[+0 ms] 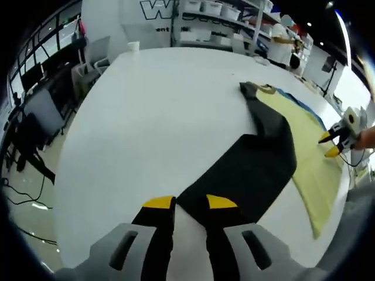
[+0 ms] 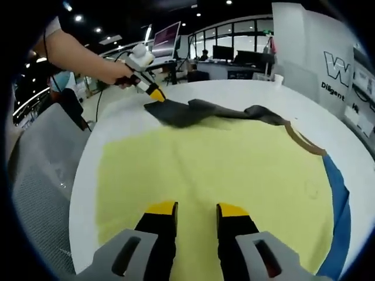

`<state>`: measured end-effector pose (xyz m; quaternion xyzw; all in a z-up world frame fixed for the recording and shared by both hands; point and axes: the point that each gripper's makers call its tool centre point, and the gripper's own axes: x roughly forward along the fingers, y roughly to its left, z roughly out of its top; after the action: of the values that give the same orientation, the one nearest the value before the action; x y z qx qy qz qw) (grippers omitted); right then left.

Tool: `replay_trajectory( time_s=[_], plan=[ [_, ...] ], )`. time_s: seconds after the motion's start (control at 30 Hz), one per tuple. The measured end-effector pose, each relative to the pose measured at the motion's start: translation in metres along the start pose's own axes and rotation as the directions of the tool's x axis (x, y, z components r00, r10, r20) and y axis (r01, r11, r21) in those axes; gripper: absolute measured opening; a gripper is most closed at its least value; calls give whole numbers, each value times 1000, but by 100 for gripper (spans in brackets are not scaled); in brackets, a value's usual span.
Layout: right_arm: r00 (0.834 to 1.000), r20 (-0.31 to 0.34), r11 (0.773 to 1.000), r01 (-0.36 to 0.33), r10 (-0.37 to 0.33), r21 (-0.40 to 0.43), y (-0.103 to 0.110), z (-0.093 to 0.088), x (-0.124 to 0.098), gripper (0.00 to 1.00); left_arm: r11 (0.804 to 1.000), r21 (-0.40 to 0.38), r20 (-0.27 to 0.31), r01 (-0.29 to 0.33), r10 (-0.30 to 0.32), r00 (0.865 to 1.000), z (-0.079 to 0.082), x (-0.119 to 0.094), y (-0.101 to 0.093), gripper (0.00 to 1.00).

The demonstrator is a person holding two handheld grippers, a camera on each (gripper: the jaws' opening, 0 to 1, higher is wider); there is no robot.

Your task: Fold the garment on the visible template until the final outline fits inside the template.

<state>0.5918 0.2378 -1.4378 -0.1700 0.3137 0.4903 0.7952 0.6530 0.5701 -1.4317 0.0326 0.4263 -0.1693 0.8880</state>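
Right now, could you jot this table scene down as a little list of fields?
surface: white table
cloth: dark garment lying partly over a yellow sheet
under the sheet: blue edge
left gripper: jaws closed on the garment's corner
right gripper: jaws apart, above the yellow sheet
background: shelves

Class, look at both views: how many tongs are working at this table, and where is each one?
2. The left tongs pinch the black garment's corner at the table's edge. The right tongs hover over the yellow template, apparently open.
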Motion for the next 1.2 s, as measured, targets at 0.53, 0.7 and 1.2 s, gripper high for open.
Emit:
replay_trajectory(
  time_s=[0.53,0.7,1.2],
  plan=[
    [1000,16,1000,20,-20,21,-15,10,6,24,1000,-9,18,-5,5,1000,-1,-5,6,5],
    [999,19,998,49,-50,37,-31,13,9,25,999,-38,29,-26,27,999,-1,-8,14,5],
    [997,7,991,69,-71,116,-44,6,12,31,986,-111,40,-125,130,991,-6,-15,60,5]
  ],
)
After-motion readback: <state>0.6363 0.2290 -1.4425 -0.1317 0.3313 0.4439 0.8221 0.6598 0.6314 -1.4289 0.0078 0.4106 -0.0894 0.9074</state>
